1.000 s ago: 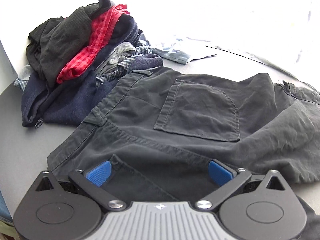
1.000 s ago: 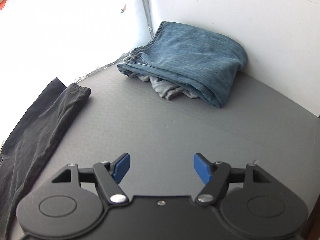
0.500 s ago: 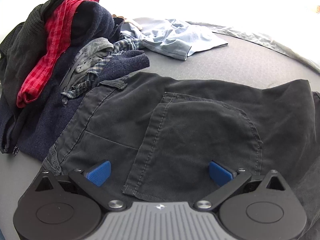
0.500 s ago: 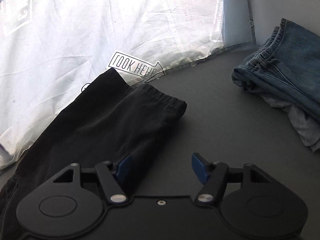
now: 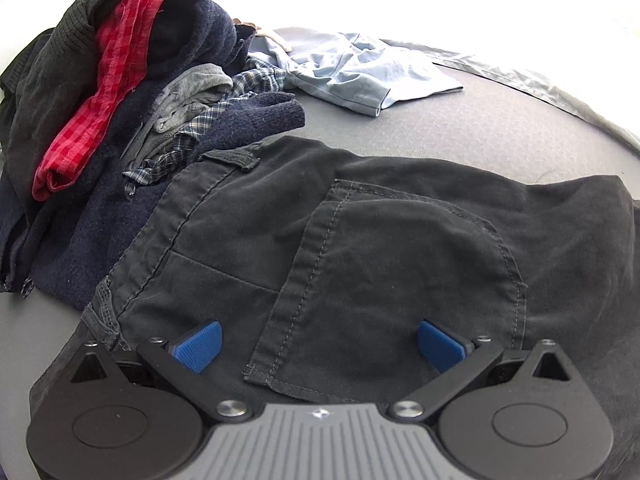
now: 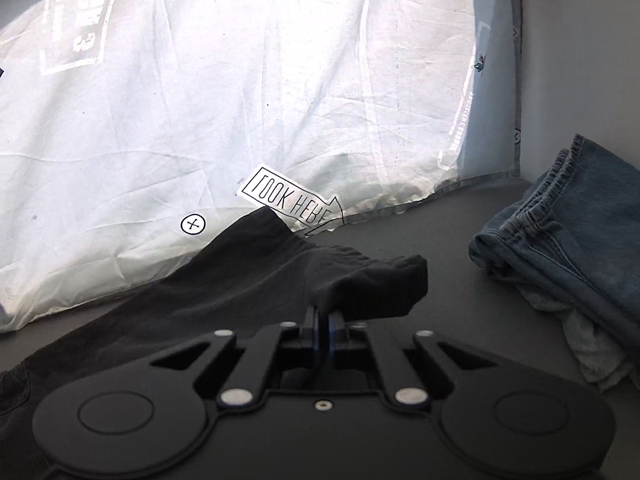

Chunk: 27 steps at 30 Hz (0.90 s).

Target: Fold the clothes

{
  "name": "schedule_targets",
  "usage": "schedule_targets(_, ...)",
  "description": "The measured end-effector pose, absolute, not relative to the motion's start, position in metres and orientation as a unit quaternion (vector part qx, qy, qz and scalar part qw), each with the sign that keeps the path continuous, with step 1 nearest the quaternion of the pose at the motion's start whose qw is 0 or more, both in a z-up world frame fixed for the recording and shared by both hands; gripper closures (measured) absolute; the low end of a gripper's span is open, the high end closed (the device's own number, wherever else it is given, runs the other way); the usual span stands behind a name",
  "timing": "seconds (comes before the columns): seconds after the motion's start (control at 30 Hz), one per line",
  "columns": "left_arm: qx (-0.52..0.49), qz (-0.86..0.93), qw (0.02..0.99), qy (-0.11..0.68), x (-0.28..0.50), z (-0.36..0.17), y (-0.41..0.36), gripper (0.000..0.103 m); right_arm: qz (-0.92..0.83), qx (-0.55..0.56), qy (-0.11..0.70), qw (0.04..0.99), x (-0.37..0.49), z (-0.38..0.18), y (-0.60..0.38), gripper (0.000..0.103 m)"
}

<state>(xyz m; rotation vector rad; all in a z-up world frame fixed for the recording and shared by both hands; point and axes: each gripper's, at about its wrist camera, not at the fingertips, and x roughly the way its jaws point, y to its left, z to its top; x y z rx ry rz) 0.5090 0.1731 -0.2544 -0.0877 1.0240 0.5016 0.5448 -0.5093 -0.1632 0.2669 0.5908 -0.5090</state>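
A flat grey surface (image 6: pixel 460 264) with a fine dimpled texture fills the lower part of both views. Along its far edge hangs a crumpled white sheet (image 6: pixel 240 80), lit strongly from behind so that it glows; it carries printed black markings, among them an arrow-shaped label with mirrored lettering (image 6: pixel 294 204) and a small circled cross (image 6: pixel 193 224). At the right, the sheet meets a plain pale wall (image 6: pixel 580 40) in a corner. In the left wrist view the backdrop is washed out to white.
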Motion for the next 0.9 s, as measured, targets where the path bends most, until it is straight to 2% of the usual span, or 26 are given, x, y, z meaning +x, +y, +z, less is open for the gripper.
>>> schedule_targets(0.1, -0.046, 0.24, 0.844, 0.478, 0.507, -0.255, 0.173, 0.0, -0.272, 0.146, 0.305, 0.901, 0.519, -0.167, -0.519, 0.097)
schedule_targets(0.17, -0.053, 0.241, 0.844, 0.475, 0.505, -0.256, 0.175, 0.0, -0.286, 0.142, 0.349, 0.881, 0.512, -0.187, -0.523, 0.096)
schedule_targets(0.23, -0.053, 0.24, 0.844, 0.477, 0.506, -0.255, 0.175, 0.0, -0.305, 0.119, 0.392, 0.86, 0.508, -0.206, -0.524, 0.085)
schedule_targets(0.3, -0.051, 0.239, 0.843, 0.479, 0.507, -0.254, 0.175, 0.0, -0.334, 0.109, 0.391, 0.851, 0.496, -0.207, -0.526, 0.065)
schedule_targets(0.53, -0.057, 0.242, 0.839, 0.484, 0.495, -0.247, 0.167, 0.0, -0.379, 0.148, 0.348, 0.845, 0.434, -0.172, -0.545, 0.05)
schedule_targets(0.67, -0.072, 0.196, 0.862, 0.462, 0.458, -0.225, 0.147, 0.0, -0.358, 0.153, 0.335, 0.858, 0.389, -0.161, -0.541, 0.021)
schedule_targets(0.73, -0.069, 0.173, 0.87, 0.457, 0.435, -0.217, 0.135, 0.0, -0.349, 0.181, 0.329, 0.859, 0.362, -0.162, -0.538, 0.016)
schedule_targets(0.8, -0.06, 0.159, 0.873, 0.457, 0.409, -0.213, 0.124, 0.0, -0.339, 0.208, 0.322, 0.859, 0.336, -0.162, -0.536, 0.004)
schedule_targets(0.9, -0.064, 0.146, 0.869, 0.468, 0.372, -0.215, 0.119, 0.0, -0.324, 0.248, 0.311, 0.858, 0.296, -0.164, -0.532, 0.001)
